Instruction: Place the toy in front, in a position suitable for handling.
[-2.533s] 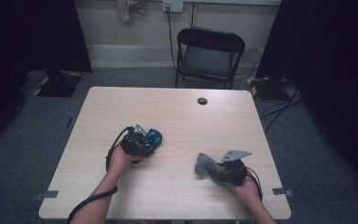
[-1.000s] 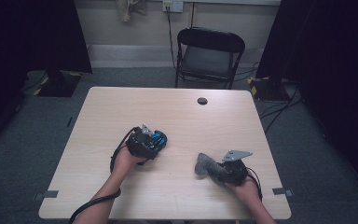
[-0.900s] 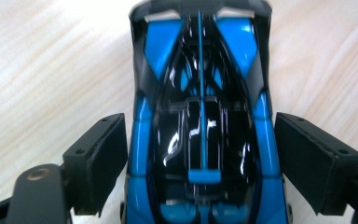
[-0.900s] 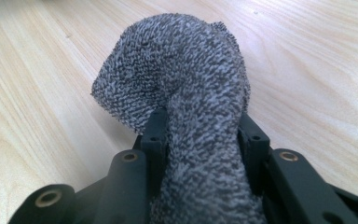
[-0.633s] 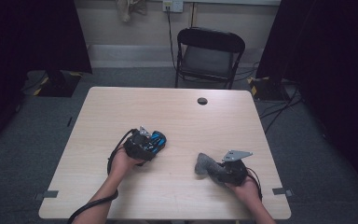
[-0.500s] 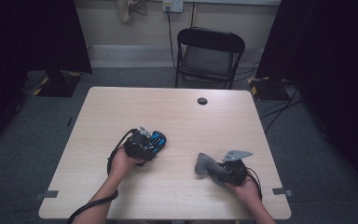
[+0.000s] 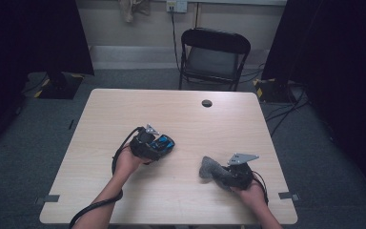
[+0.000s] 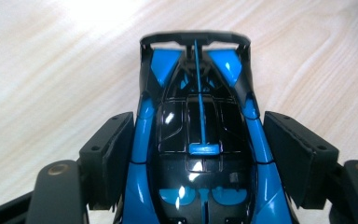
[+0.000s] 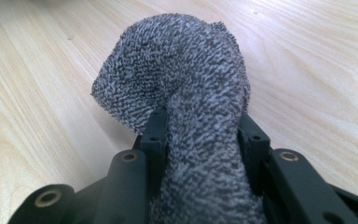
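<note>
A blue and black toy car [image 8: 198, 116] lies on the table between the jaws of my left gripper [image 8: 198, 154]. The jaws have just been closing, and both pads [image 8: 114, 158] now sit against the car's sides. In the high view the car [image 7: 167, 141] pokes out of the left gripper [image 7: 159, 146] at the table's middle left. My right gripper [image 9: 203, 135] is shut on a bunched grey terry cloth [image 9: 177, 65], which bulges out past the fingertips. In the high view the cloth [image 7: 208, 167] rests on the table at the front right, ahead of the right gripper [image 7: 223, 173].
The light wooden table [image 7: 124, 109] has a round black cable port [image 7: 207, 103] near its far edge. A black folding chair [image 7: 213, 52] stands behind the table. The left gripper's cable [image 7: 93, 210] trails off the front edge.
The left gripper has shifted slightly to the right around the toy car. The right gripper and the cloth have kept still.
</note>
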A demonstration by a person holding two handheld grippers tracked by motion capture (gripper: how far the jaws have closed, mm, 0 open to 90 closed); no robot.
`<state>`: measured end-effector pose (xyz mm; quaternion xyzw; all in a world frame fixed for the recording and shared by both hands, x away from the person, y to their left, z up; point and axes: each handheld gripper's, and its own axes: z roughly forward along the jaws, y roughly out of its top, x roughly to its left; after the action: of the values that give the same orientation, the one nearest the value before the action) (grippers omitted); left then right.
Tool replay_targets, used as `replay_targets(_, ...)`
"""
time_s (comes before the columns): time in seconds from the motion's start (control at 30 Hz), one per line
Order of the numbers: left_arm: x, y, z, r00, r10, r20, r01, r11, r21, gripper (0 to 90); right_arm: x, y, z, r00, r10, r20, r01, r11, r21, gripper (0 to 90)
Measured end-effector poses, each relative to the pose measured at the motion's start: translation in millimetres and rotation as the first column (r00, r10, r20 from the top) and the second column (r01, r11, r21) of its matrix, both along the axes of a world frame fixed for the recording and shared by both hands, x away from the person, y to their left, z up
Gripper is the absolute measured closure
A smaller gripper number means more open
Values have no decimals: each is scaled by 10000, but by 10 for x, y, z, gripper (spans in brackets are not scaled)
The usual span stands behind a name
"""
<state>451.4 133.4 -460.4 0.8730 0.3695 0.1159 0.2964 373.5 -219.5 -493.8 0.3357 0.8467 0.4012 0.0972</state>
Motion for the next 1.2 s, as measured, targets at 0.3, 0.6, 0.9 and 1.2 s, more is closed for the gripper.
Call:
replay_targets(0.3,-1,-6,1,9998,-26,209,28,9999,-104,270,0,-2,-1,10000,9,1,-9,10000,17,631)
replay_targets(0.6,2,12,-107,9999,148,-33,-148,9999,22,269,-4,1,-1,10000,-10,14,10,10000,6,629)
replay_targets(0.9,3,30,-190,9996,128,-249,-124,9998,156,266,-5,0,-3,10000,-10,17,10,10000,18,626)
replay_targets(1.2,28,11,-200,9997,255,2,-255,9994,244,216,-6,1,-4,10000,-4,31,4,10000,19,622)
